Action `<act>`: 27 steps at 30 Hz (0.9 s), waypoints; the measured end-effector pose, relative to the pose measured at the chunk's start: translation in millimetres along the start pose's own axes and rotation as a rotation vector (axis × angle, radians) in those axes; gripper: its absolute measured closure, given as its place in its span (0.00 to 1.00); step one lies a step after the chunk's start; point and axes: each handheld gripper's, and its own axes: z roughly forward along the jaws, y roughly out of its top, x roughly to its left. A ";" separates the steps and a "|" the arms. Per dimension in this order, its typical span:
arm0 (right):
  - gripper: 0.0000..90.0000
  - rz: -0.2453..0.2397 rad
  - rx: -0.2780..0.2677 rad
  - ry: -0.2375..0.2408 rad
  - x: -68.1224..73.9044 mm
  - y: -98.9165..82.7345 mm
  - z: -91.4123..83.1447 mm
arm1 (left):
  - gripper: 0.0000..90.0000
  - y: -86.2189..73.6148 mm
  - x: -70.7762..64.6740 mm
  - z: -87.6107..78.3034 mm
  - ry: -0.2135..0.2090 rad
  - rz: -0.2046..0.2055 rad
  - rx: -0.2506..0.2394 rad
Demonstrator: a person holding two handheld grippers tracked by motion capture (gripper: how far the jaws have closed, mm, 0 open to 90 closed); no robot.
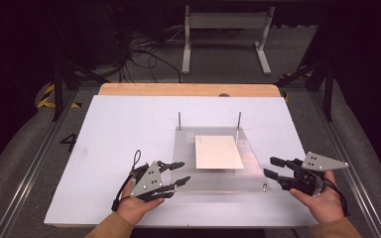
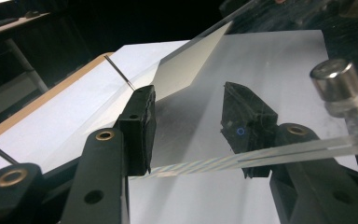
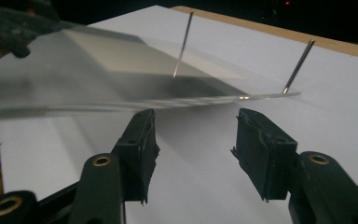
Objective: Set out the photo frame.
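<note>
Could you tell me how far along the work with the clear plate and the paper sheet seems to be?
Done: the paper sheet already lies on the raised clear plate, which sits on metal posts. In hand: the left gripper, jaws open, straddles the plate's left edge; the right gripper, also open, waits just off its right edge. Left: neither has closed on anything, so gripping and moving probably remain.

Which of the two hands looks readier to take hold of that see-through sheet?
Probably the left. The left gripper has its open fingers straddling the edge of the clear acrylic plate, while the right gripper sits open just off its right edge.
</note>
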 end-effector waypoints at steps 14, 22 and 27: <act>0.30 -0.142 -0.012 0.042 27.8 -10.6 6.3 | 0.60 0.6 0.2 -0.4 -0.001 -0.002 0.003; 0.28 -0.308 -0.065 0.052 40.2 -1.1 9.2 | 0.59 0.8 0.2 -0.5 -0.001 -0.007 0.002; 0.24 -0.341 -0.092 0.045 45.0 2.7 10.6 | 0.59 0.7 0.2 -0.4 -0.002 -0.008 0.000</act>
